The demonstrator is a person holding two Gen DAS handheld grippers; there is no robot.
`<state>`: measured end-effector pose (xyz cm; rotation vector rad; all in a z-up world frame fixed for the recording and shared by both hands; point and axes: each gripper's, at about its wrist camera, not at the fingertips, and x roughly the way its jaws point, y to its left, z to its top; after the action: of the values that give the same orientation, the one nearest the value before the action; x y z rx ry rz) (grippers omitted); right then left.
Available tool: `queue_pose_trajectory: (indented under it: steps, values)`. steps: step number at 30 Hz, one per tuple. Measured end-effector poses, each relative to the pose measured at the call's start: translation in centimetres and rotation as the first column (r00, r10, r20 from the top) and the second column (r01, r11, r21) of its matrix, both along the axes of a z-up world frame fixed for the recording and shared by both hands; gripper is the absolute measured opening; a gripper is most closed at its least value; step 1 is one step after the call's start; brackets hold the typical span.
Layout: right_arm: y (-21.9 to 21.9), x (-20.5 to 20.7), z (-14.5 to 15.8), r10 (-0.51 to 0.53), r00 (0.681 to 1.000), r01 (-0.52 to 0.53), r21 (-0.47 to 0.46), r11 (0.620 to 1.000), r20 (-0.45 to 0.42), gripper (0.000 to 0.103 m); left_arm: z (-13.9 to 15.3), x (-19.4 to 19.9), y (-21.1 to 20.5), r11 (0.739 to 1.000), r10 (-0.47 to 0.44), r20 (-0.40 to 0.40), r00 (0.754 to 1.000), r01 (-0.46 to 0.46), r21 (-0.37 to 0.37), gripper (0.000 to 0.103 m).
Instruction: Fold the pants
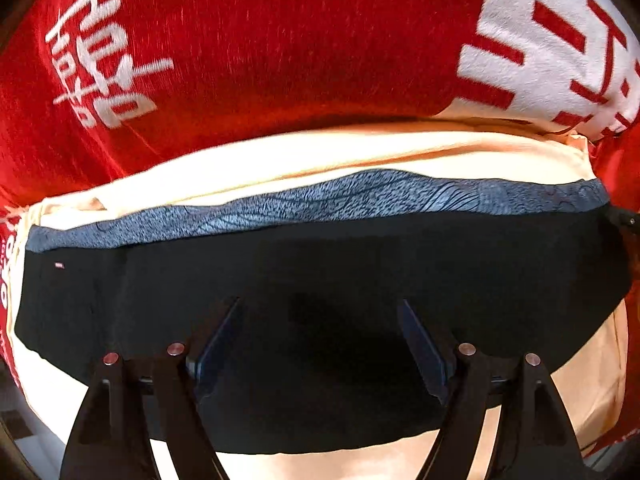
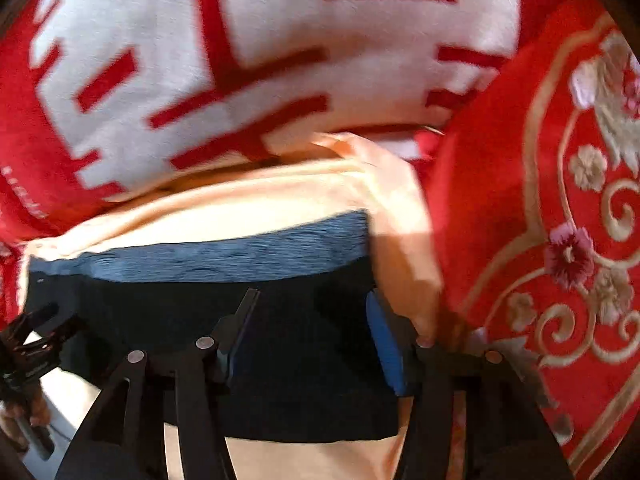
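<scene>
Now, from my left wrist view, I see the pants (image 1: 320,280) lying as a flat, folded black band, matte and smooth, with a blue-grey strip (image 1: 320,200) of wrinkled, ribbed texture along the far edge. A tiny tag (image 1: 59,265) sits near the band's left corner. The pants rest on a pale cream cloth (image 1: 280,160), soft and slightly creased, which in turn lies on a red blanket (image 1: 280,40), fuzzy, with white characters woven in. My left gripper (image 1: 320,308) points down over the black fabric, its jaws standing wide with nothing pinched between them; the blue pads face each other across bare cloth.

Further right, in my right wrist view, the same pants (image 2: 300,340) end in a square corner on the cream cloth (image 2: 260,208), the ribbed strip (image 2: 240,252) blurred. My right gripper (image 2: 312,300) has its jaws partly spread, one over the black fabric, the other at the pants' right edge; neither presses the fabric. The left gripper (image 2: 28,344) shows at the frame's left edge. On the far right lies a red cushion (image 2: 500,200) embroidered with gold scrolls and flowers.
</scene>
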<state>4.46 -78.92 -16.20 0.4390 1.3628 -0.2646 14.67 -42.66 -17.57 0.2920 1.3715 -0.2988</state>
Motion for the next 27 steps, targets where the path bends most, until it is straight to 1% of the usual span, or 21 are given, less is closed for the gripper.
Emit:
queue_pose_trajectory:
  steps: [3, 4, 5, 7, 8, 9, 10, 12, 14, 15, 16, 17, 18, 19, 20, 21, 23, 24, 26, 27]
  values:
    - [-0.3, 1.0, -1.0, -0.019, 1.0, 0.019, -0.02, 1.0, 0.001, 0.057, -0.1, 0.3, 0.1, 1.0, 0.009, -0.007, 1.0, -0.009, 0.002, 0.079]
    - [-0.3, 1.4, -1.5, -0.016, 1.0, 0.016, -0.021, 1.0, -0.009, 0.057, -0.2, 0.1, 0.1, 1.0, 0.007, -0.007, 1.0, -0.007, 0.006, 0.079]
    - [-0.4, 1.7, -2.3, -0.023, 0.999, 0.023, -0.015, 1.0, -0.029, 0.055, -0.2, 0.2, 0.2, 1.0, 0.004, -0.008, 1.0, -0.004, 0.008, 0.079]
    - [-0.9, 1.9, -3.1, -0.046, 0.998, 0.046, 0.005, 0.999, -0.048, 0.042, -0.2, 0.3, 0.4, 1.0, 0.0, -0.005, 1.0, 0.0, 0.01, 0.079]
    - [-1.3, 1.8, -2.9, -0.057, 0.997, 0.057, 0.007, 0.998, -0.043, 0.03, -0.1, 0.3, 0.3, 1.0, 0.001, -0.003, 1.0, -0.001, 0.011, 0.079]
    - [-1.5, 1.7, -2.5, -0.058, 0.998, 0.058, 0.015, 0.998, -0.03, 0.023, 0.0, 0.5, 0.4, 1.0, 0.006, -0.001, 1.0, -0.006, 0.011, 0.079]
    - [-1.6, 1.5, -1.9, -0.047, 0.999, 0.047, 0.021, 0.999, -0.006, 0.021, 0.4, 0.6, 0.6, 1.0, 0.015, 0.005, 1.0, -0.015, 0.005, 0.079]
    - [-1.1, 1.4, -0.6, 0.005, 1.0, -0.005, -0.008, 1.0, 0.03, 0.016, 1.3, 0.8, 1.0, 0.999, 0.031, 0.034, 0.999, -0.03, -0.011, 0.079]
    - [-0.9, 1.9, -0.7, 0.04, 0.999, -0.039, -0.045, 0.998, 0.027, 0.016, 1.6, 1.1, 1.2, 0.999, 0.04, 0.061, 0.997, -0.039, -0.005, 0.079]
    - [-1.1, 2.2, -1.2, 0.035, 0.999, -0.034, -0.053, 0.998, 0.007, 0.016, 1.3, 1.3, 1.2, 0.999, 0.041, 0.059, 0.997, -0.042, 0.008, 0.08]
    - [-1.7, 2.7, -2.3, 0.013, 1.0, -0.014, -0.038, 0.999, -0.026, 0.016, 0.9, 1.6, 1.2, 0.998, 0.048, 0.046, 0.998, -0.05, 0.029, 0.079]
    - [-1.8, 2.9, -2.7, -0.01, 0.999, 0.009, -0.029, 1.0, -0.042, 0.019, 0.7, 1.9, 1.3, 0.998, 0.059, 0.037, 0.998, -0.061, 0.032, 0.079]
    - [-1.7, 3.0, -2.4, -0.024, 0.999, 0.023, -0.035, 0.999, -0.034, 0.019, 0.7, 2.2, 1.4, 0.997, 0.066, 0.036, 0.997, -0.067, 0.025, 0.079]
    - [-1.3, 3.0, -1.6, -0.026, 1.0, 0.026, -0.042, 0.999, -0.015, 0.019, 0.9, 2.3, 1.5, 0.998, 0.066, 0.05, 0.997, -0.067, 0.019, 0.079]
    - [-0.9, 2.9, -0.7, -0.019, 1.0, 0.02, -0.046, 0.999, 0.007, 0.022, 1.1, 2.5, 1.5, 0.998, 0.06, 0.068, 0.996, -0.062, 0.021, 0.079]
    - [-0.1, 2.5, 0.5, -0.004, 0.999, 0.007, -0.062, 0.998, 0.038, 0.024, 1.2, 2.9, 1.5, 0.998, 0.051, 0.087, 0.995, -0.054, 0.031, 0.08]
    - [1.6, 1.7, 2.3, 0.027, 0.997, -0.02, -0.085, 0.996, 0.075, 0.024, 0.9, 3.5, 1.9, 0.998, 0.048, 0.086, 0.995, -0.051, 0.041, 0.08]
    - [2.5, 1.4, 2.8, 0.046, 0.995, -0.039, -0.079, 0.996, 0.091, 0.024, 0.5, 4.0, 2.0, 0.997, 0.055, 0.082, 0.995, -0.059, 0.045, 0.08]
    - [4.4, 1.3, 2.6, 0.098, 0.992, -0.093, -0.062, 0.994, 0.082, 0.024, -0.4, 5.0, 2.1, 0.995, 0.072, 0.087, 0.994, -0.078, 0.06, 0.08]
    - [5.0, 1.5, 2.1, 0.126, 0.99, -0.121, -0.075, 0.99, 0.068, 0.024, -1.0, 5.6, 2.1, 0.993, 0.083, 0.091, 0.992, -0.089, 0.074, 0.08]
